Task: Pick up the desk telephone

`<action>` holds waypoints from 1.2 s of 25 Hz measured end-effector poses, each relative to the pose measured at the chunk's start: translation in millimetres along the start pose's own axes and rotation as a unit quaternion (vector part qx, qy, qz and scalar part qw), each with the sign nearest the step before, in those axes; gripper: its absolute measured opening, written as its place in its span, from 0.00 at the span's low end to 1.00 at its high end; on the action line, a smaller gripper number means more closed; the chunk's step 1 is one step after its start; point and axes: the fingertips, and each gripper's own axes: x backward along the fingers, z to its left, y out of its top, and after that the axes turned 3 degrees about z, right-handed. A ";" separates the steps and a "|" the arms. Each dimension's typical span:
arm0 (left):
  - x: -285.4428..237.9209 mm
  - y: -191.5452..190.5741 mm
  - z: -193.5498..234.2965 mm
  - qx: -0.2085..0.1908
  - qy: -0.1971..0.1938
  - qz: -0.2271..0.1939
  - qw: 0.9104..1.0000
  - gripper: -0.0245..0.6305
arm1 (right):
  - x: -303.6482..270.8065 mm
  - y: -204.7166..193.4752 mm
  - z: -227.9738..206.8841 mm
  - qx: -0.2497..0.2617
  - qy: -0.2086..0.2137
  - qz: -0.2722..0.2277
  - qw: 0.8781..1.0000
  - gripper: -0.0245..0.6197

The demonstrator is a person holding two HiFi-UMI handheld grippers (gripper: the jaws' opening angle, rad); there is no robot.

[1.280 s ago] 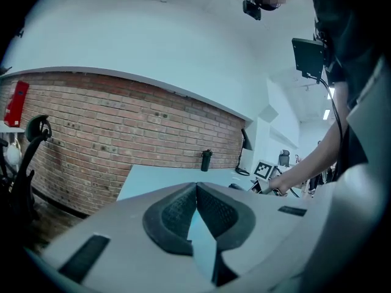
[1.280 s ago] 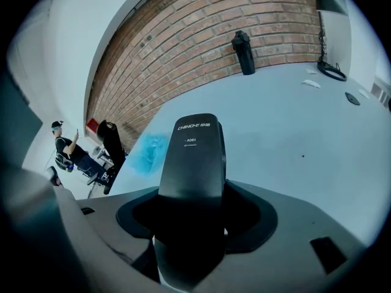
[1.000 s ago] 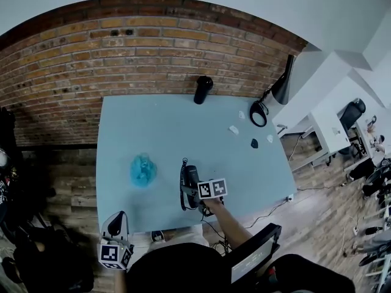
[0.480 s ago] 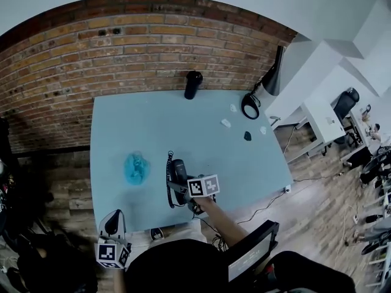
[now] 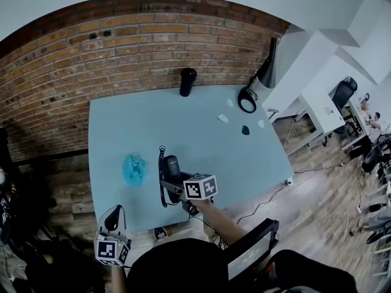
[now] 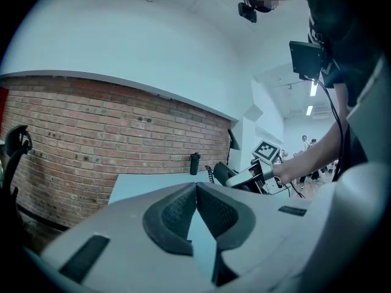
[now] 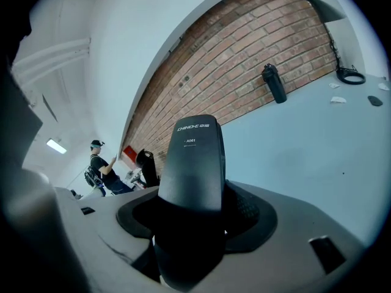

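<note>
1. Head view: the right gripper (image 5: 178, 189) reaches out over the near part of the pale blue worktop (image 5: 183, 133). It is clamped on the desk telephone (image 5: 170, 165), whose dark body sticks out ahead of the jaws, with its coiled cord (image 5: 161, 179) hanging on the gripper's left. Gripping the near end probably keeps the cord out of the jaws. A crumpled blue thing (image 5: 134, 168) lies further left, well apart. A black bottle (image 5: 187, 81) stands far ahead by the brick wall. The left gripper (image 5: 113, 220) hangs back at the worktop's near edge, well apart from the telephone, so I judge this to be a one-handed job.

2. Left gripper view: the left gripper (image 6: 195, 191) has its pads pressed together at the tips with nothing between them. Ahead and to its right, the right gripper (image 6: 253, 174) carries the telephone (image 6: 223, 173), which seems to ride clear above the worktop's surface.

3. Right gripper view: the right gripper (image 7: 195, 211) pinches the telephone (image 7: 197, 157) across its width, one pad on each side. The body points up and away from the jaws. The pads sit low on it, so I would expect it to feel top-heavy and want a firm squeeze. The bottle (image 7: 275, 83) stands far ahead on the right.
</note>
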 end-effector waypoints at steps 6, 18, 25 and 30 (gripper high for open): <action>-11.4 30.7 -5.2 -0.013 -0.016 -0.018 1.000 0.07 | 14.8 37.9 39.6 0.020 0.035 -0.052 0.998 0.48; -20.0 80.0 -30.5 -0.047 -0.055 -0.061 0.996 0.07 | 42.3 40.0 78.7 0.059 0.069 -0.082 0.992 0.48; -21.2 58.4 -51.2 -0.040 -0.078 -0.039 0.995 0.07 | 50.4 15.9 81.7 0.051 0.081 -0.093 0.991 0.48; -17.5 49.5 -60.8 -0.035 -0.086 -0.019 0.996 0.07 | 57.3 9.3 81.0 0.032 0.080 -0.118 0.989 0.48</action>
